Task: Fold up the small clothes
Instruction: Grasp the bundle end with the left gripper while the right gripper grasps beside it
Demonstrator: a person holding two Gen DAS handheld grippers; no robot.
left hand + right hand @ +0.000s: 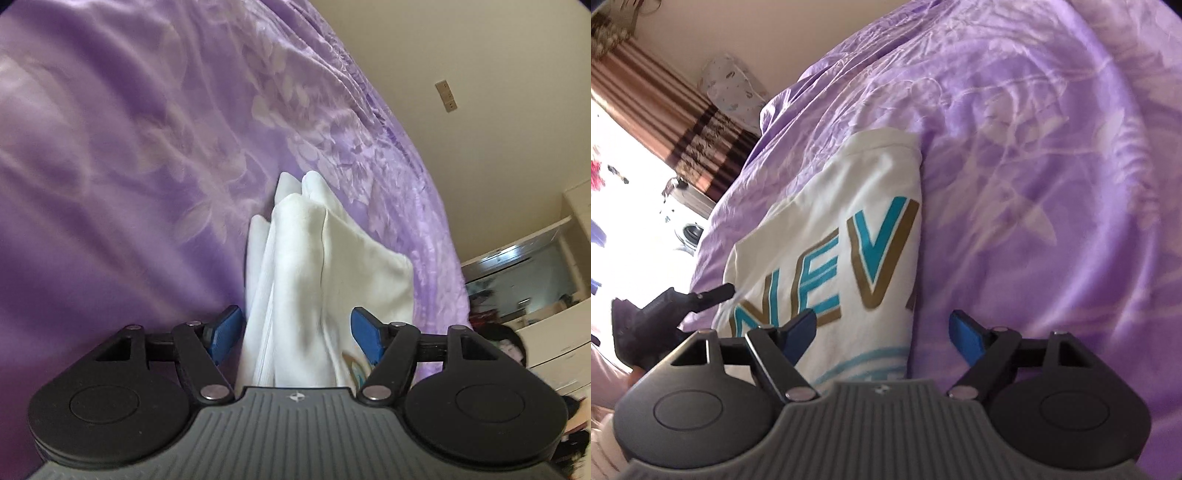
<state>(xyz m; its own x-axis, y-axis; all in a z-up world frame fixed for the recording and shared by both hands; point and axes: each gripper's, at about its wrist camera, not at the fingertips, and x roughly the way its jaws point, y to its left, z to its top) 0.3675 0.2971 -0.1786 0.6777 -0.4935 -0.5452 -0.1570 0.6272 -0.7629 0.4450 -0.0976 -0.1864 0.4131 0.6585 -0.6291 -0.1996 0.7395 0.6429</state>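
Note:
A white T-shirt (pixel 849 206) with teal and gold letters lies folded on the purple bedspread (pixel 1052 184). My right gripper (pixel 884 334) is open just above it, and the shirt's straight right edge runs between the blue pads (pixel 967 336). In the left wrist view the same shirt (pixel 314 266) appears as bunched white folds. My left gripper (pixel 296 334) is open around these folds, with the left pad (pixel 225 332) right beside the cloth. A black part of the left gripper (pixel 665 310) shows at the shirt's left edge in the right wrist view.
A bright window with a striped brown curtain (pixel 665 110) and a patterned pillow (pixel 731 85) lie beyond the bed. A wall socket (pixel 446 96), a glass-fronted cabinet (pixel 524 273) and white drawers (pixel 554 350) stand to the right of the bed.

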